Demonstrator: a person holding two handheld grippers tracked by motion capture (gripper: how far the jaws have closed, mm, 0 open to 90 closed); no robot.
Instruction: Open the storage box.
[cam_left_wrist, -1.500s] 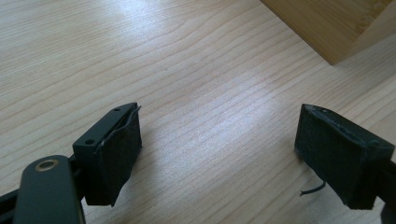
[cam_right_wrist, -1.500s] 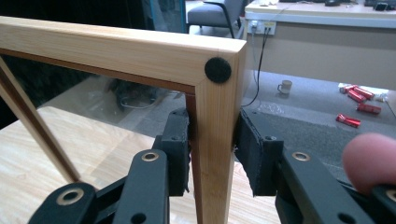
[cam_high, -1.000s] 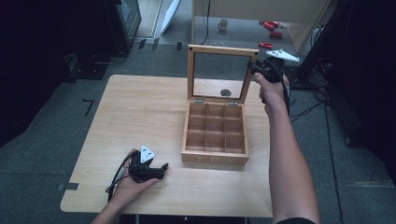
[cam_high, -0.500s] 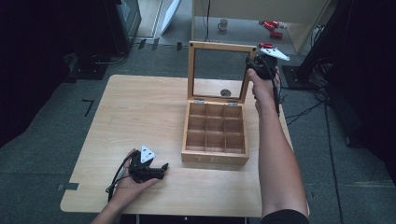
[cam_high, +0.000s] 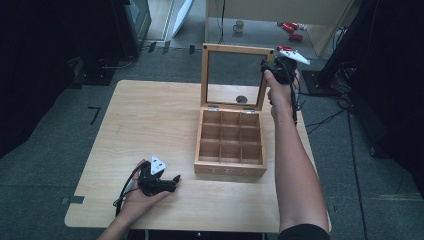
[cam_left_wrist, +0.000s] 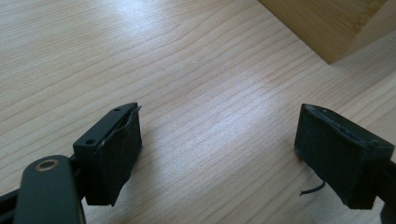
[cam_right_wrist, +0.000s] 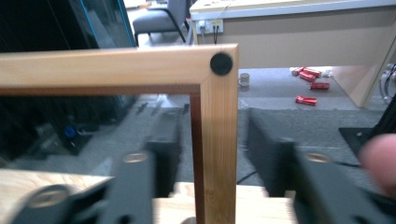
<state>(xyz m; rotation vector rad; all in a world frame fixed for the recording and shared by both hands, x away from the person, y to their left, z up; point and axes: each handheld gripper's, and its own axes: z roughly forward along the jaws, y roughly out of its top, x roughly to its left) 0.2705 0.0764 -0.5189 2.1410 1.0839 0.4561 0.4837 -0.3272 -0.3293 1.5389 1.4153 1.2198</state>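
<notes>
A wooden tea box (cam_high: 230, 168) with several compartments stands on the table (cam_high: 150, 115), right of centre. Its glass-paned lid (cam_high: 235, 48) is raised upright. My right gripper (cam_high: 266, 65) is at the lid's upper right corner. In the right gripper view the jaws of the right gripper (cam_right_wrist: 215, 140) straddle the lid's right frame bar (cam_right_wrist: 219, 116), open, with a narrow gap on each side. My left gripper (cam_high: 175, 180) lies low in a hand at the front left. The left gripper (cam_left_wrist: 217, 154) is open over bare wood, and the box corner (cam_left_wrist: 322, 23) lies ahead of it.
Past the table's far edge, a mug (cam_high: 239, 26) and red items (cam_high: 291, 27) lie on the floor. A pale desk (cam_right_wrist: 299, 28) stands behind them. Dark equipment (cam_high: 135, 20) stands at the back left. Bare tabletop stretches left of the box.
My right gripper has moved left and slightly farther away, onto the lid's right frame bar. The left gripper and the box have not moved.
</notes>
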